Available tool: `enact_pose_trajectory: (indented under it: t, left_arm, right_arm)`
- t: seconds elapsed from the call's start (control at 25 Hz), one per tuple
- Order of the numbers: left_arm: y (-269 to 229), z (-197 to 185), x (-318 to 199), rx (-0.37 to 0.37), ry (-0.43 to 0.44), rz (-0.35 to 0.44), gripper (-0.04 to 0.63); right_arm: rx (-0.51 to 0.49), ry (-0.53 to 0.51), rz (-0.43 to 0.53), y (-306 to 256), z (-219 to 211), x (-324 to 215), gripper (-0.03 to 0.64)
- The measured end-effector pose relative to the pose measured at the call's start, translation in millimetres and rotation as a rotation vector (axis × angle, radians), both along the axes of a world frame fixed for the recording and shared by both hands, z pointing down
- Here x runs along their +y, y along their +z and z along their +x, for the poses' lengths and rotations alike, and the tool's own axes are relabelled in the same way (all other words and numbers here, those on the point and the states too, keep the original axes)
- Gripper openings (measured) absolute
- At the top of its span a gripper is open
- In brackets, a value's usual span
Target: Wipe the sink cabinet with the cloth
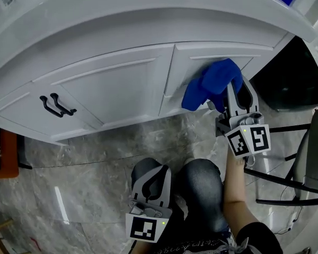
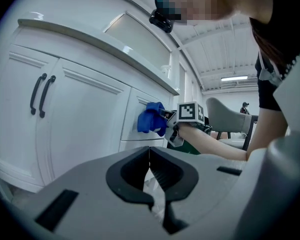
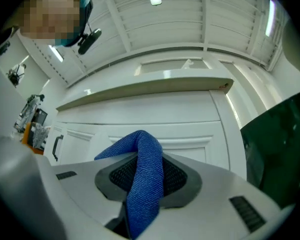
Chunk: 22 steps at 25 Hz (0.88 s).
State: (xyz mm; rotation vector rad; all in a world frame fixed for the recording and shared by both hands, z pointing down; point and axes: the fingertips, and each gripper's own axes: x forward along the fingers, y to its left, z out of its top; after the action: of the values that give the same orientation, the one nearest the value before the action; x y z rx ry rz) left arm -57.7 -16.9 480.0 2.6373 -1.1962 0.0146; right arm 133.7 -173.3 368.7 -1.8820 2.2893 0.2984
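Jaws of the right gripper (image 3: 140, 181) are squeezing the blue cloth (image 1: 209, 83) against the white sink cabinet (image 1: 111, 86), at two o'clock. Left gripper (image 2: 151, 176) jaws are sitting together, empty. Hard rubbing could be tugging that thin pinched fold loose.

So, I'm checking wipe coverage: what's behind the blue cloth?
The white right-hand panel of the sink cabinet shows around the blue cloth; the patch directly behind it is covered, its state unseen.

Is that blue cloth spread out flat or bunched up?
Bunched up: the blue cloth sits in a folded wad, pinched by the right gripper at the cabinet front.
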Motion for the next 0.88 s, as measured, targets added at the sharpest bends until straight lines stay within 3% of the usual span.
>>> enact_pose_trajectory:
  t: [0.2, 0.64, 0.88]
  left_arm:
    - [0.7, 5.4, -0.8, -0.003, 0.012, -0.011, 0.005]
    - [-5.7, 19.2, -7.6, -0.002, 0.038, 0.003, 0.005]
    - [-10.4, 26.5, -9.2, -0.001, 0.053, 0.015, 0.005]
  right_arm:
    - [-0.065, 0.060, 0.067, -17.9, 33.9, 17.2, 0.114]
    - [0.212, 0.177, -0.054, 21.2, 52.5, -12.3, 0.114]
    - [0.220, 0.231, -0.066, 27.5, 72.1, -14.6, 0.114]
